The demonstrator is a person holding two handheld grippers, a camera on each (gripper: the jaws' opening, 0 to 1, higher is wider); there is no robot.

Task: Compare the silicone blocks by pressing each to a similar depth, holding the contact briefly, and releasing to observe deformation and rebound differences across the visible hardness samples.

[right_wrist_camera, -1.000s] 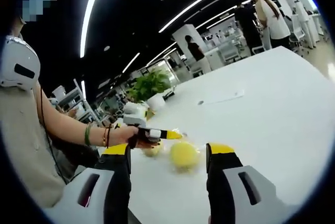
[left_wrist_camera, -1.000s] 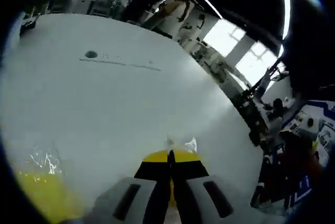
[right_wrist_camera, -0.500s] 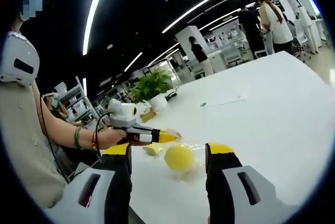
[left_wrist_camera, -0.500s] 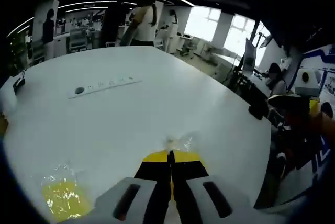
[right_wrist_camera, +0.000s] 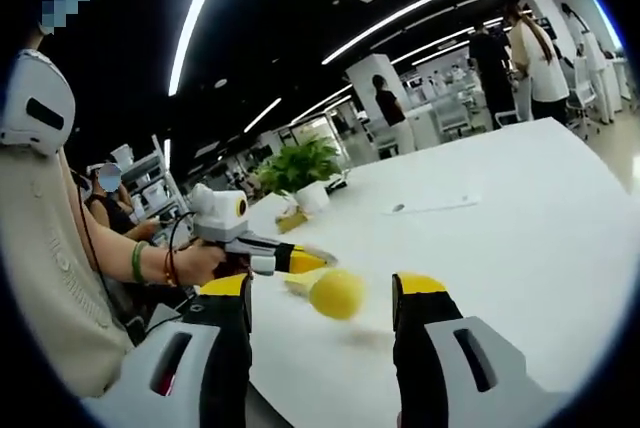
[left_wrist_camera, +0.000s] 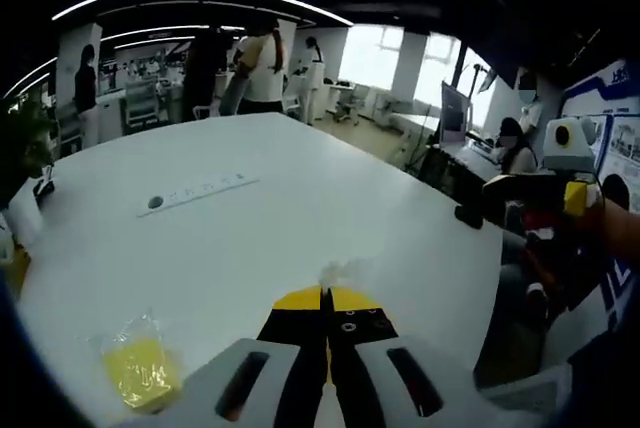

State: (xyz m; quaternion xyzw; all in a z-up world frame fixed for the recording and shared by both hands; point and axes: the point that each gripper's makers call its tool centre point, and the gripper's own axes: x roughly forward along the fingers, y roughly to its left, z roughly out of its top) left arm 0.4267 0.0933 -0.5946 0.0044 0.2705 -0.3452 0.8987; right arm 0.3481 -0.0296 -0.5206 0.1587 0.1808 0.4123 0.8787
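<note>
My left gripper (left_wrist_camera: pixel 325 294) is shut, and a wisp of clear plastic wrap (left_wrist_camera: pixel 337 272) sticks out at its yellow tips. In the right gripper view the left gripper (right_wrist_camera: pixel 305 261) is held by a hand and pinches the wrap of a round yellow silicone sample (right_wrist_camera: pixel 338 293). That sample hangs just above the white table (right_wrist_camera: pixel 520 218), with its shadow below it. My right gripper (right_wrist_camera: pixel 322 286) is open, and the sample sits between its jaws without touching them. A second yellow sample in a clear bag (left_wrist_camera: pixel 141 372) lies on the table at lower left.
A power strip (left_wrist_camera: pixel 196 191) lies further out on the table (left_wrist_camera: pixel 300 218). The right gripper (left_wrist_camera: pixel 500 198) comes in from the right past the table edge. A potted plant (right_wrist_camera: pixel 300 173) stands at the table's far side. People stand and sit in the background.
The round yellow sample has risen off the table, hanging from the shut left gripper. The left gripper view has swung, so the bagged sample looks smaller and sits lower left.
</note>
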